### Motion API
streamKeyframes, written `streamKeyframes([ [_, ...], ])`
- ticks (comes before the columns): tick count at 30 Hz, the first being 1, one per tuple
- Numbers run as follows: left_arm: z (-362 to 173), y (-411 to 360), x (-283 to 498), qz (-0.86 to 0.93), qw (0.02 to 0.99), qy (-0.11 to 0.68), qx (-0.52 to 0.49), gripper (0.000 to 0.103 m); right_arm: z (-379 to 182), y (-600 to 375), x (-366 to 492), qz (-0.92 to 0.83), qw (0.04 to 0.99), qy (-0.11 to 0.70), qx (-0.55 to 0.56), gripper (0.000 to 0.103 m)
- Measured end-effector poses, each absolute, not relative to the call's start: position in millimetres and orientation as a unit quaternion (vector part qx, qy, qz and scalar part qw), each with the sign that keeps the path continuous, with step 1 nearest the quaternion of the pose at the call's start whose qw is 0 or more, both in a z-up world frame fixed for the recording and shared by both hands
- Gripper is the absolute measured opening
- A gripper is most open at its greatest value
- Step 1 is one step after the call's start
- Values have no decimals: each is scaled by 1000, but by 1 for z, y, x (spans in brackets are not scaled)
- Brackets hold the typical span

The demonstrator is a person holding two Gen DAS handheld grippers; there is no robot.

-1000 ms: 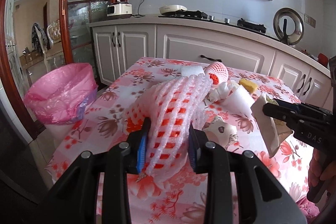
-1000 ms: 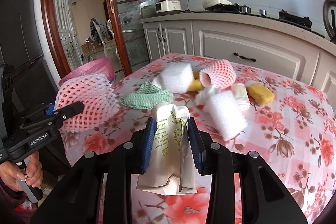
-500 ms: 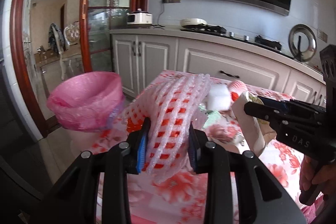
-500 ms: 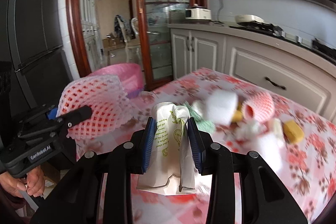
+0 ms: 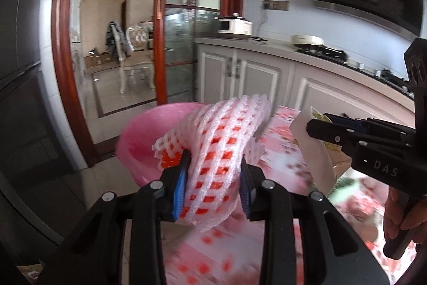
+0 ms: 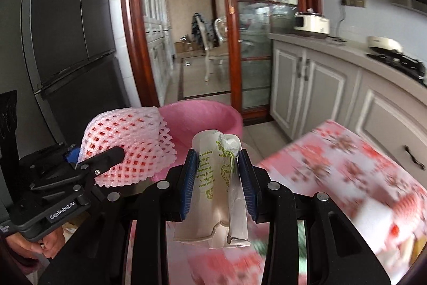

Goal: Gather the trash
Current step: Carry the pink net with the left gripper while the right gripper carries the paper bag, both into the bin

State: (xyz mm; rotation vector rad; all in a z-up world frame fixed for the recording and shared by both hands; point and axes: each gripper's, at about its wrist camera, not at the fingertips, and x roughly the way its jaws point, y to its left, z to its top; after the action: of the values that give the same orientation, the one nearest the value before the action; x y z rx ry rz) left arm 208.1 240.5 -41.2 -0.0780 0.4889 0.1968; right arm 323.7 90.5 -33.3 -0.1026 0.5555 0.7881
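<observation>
My left gripper [image 5: 213, 178] is shut on a pink foam fruit net [image 5: 221, 140], which bulges up between the blue pads. My right gripper [image 6: 217, 183] is shut on a crumpled white paper bag [image 6: 213, 186] with green print. Both are held over the table's left end, near a bin lined with a pink bag [image 6: 202, 114]. In the left wrist view the bin [image 5: 141, 143] lies just behind the net, and the right gripper [image 5: 320, 128] with its bag [image 5: 312, 151] shows at the right. The right wrist view shows the left gripper [image 6: 106, 159] and net [image 6: 125, 140] at left.
A table with a pink floral cloth [image 6: 347, 167] lies to the right, blurred. Grey kitchen cabinets [image 5: 267, 76] with a countertop run along the far wall. A dark refrigerator [image 6: 66, 31] stands at the left, and a wood-framed glass door [image 5: 181, 44] opens to another room.
Both grippers swung left, away from the litter on the table and toward the pink bin, which now sits close behind them. Each kept its grip.
</observation>
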Motion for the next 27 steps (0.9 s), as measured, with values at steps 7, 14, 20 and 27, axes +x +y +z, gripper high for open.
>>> streamKeyframes([
  [7,-53,306,266,139,955,255,-55,33,-33,150,377,397,873,278,-50,35],
  [14,-58,356,311,149,952,254,-83,34,-40,192,420,411,862,292,-43,35],
  [20,-71,377,343,149,944,274,-113,43,-58,210,440,423,850,311,-50,37],
  [27,-88,374,337,160,940,279,-112,68,-65,189,444,411,853,320,-36,54],
])
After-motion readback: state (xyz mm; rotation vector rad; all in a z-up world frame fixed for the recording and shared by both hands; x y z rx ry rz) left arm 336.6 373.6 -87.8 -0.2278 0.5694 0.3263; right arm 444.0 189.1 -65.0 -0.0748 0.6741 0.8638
